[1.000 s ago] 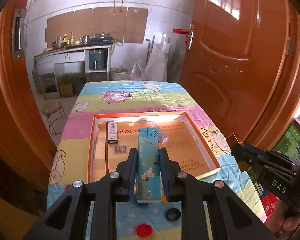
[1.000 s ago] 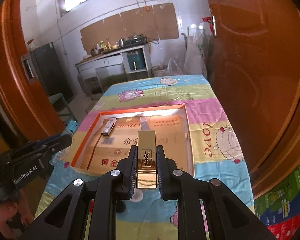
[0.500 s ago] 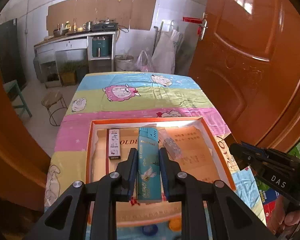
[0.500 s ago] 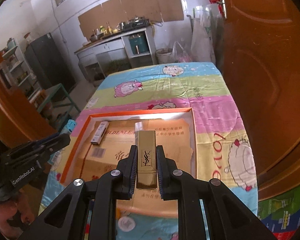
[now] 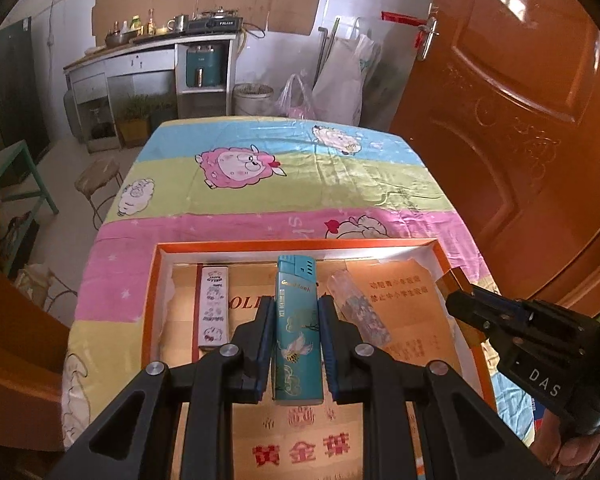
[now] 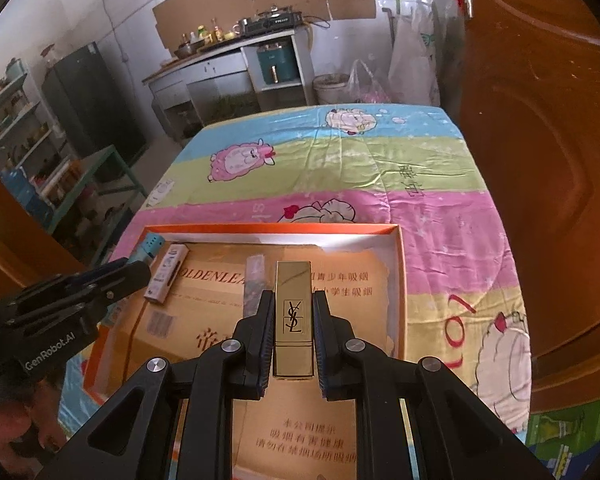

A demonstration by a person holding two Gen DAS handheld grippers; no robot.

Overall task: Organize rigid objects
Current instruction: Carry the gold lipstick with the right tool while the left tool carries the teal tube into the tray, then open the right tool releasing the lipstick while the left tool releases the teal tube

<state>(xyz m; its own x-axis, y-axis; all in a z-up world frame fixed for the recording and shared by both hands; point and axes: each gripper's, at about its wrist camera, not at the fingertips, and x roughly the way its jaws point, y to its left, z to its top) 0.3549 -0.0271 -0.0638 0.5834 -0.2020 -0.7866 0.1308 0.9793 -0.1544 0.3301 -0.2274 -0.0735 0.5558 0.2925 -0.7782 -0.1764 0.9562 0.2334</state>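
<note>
My left gripper is shut on a teal lighter and holds it above the orange-rimmed tray. My right gripper is shut on a gold YSL lipstick case above the same tray. In the tray lie a slim white patterned box on the left and a clear glittery tube in the middle. The box and the tube also show in the right wrist view. Each gripper appears at the edge of the other's view, the right one and the left one.
The tray lies on a table with a striped cartoon-sheep cloth. A wooden door stands close on the right. A stool and a green frame stand left of the table. A kitchen counter is at the back.
Both grippers have moved forward over the tray with their objects still held. The tray now fills the lower part of both views.
</note>
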